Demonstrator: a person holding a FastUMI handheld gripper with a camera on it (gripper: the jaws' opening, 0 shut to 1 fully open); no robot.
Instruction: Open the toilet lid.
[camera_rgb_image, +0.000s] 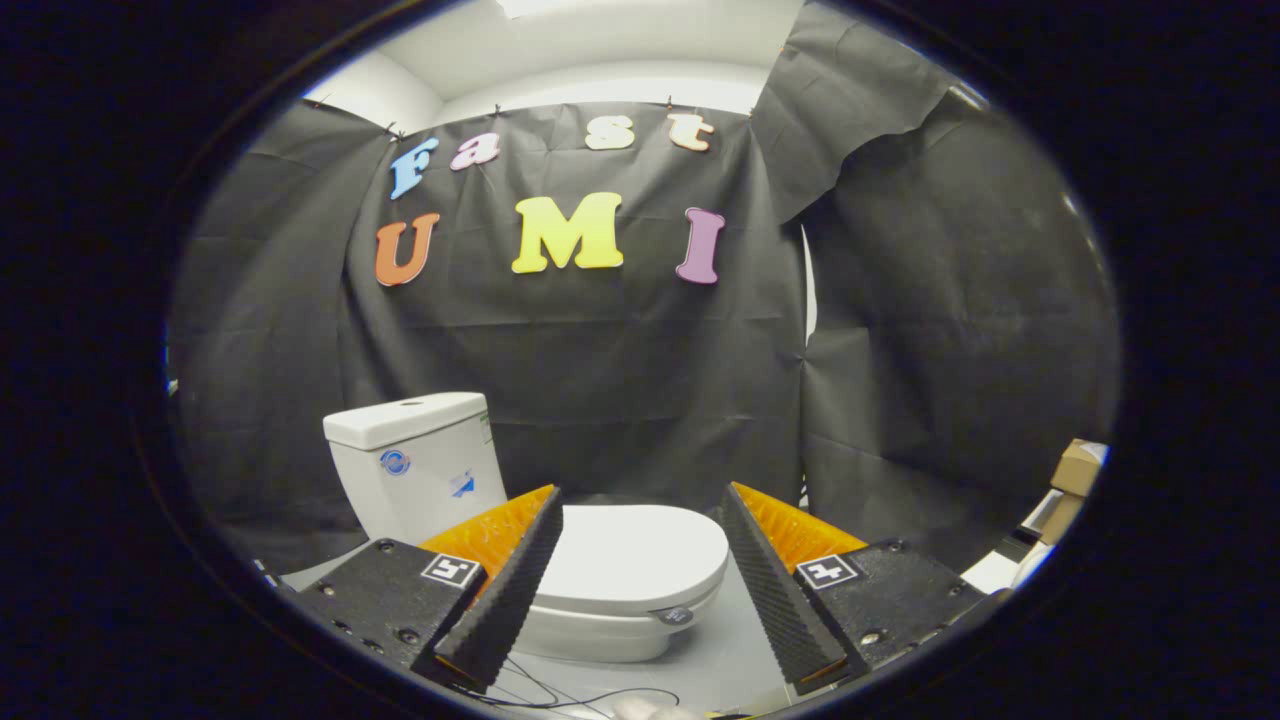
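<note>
The hand-held gripper (640, 500) hangs with fingers spread wide, gripping nothing, the white oval plastic toilet lid (630, 555) lying closed between them, white ceramic tank (415, 465) at ten o'clock.

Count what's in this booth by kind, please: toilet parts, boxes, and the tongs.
Toilet tank: 1
Toilet lid, closed: 1
Cardboard box: 1
Tongs, open, lid between the fingers, untouched: 1
Total: 4
</note>
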